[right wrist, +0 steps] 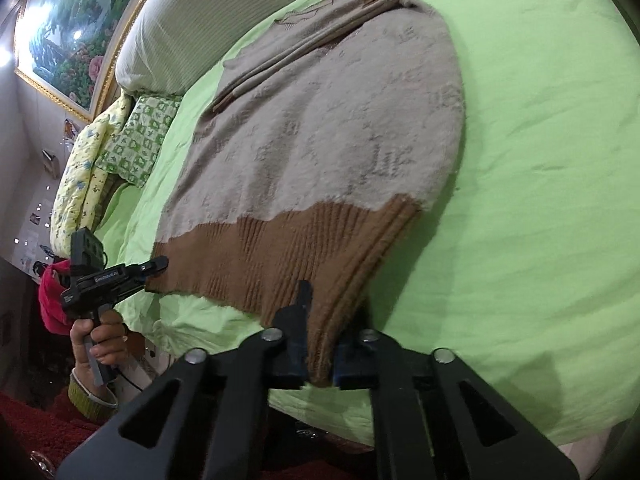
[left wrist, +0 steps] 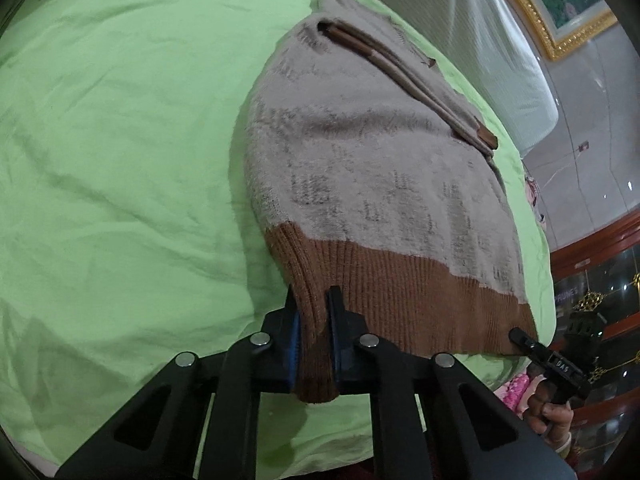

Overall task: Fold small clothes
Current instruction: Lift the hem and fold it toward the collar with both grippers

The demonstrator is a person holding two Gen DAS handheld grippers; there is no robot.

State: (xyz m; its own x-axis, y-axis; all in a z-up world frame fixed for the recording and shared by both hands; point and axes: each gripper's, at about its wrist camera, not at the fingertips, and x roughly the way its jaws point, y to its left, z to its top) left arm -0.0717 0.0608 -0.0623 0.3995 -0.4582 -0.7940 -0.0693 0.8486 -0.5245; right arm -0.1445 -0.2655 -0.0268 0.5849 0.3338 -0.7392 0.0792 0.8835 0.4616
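Note:
A beige knit sweater (left wrist: 372, 160) with a brown ribbed hem lies on the green bed sheet (left wrist: 120, 160), its sleeves folded across the far end. My left gripper (left wrist: 314, 312) is shut on the hem's left corner, lifted a little off the bed. My right gripper (right wrist: 320, 320) is shut on the hem's right corner (right wrist: 344, 264). The right gripper (left wrist: 520, 338) shows at the hem's far corner in the left wrist view, and the left gripper (right wrist: 154, 268) at the other corner in the right wrist view. The sweater (right wrist: 320, 128) is stretched between them.
The green sheet (right wrist: 540, 160) covers the bed all round the sweater. A white padded headboard (right wrist: 192, 20) and a framed painting (right wrist: 72, 28) stand behind. Patterned pillows (right wrist: 136, 144) lie at the bed's far left. A wooden glass cabinet (left wrist: 600, 288) stands beside the bed.

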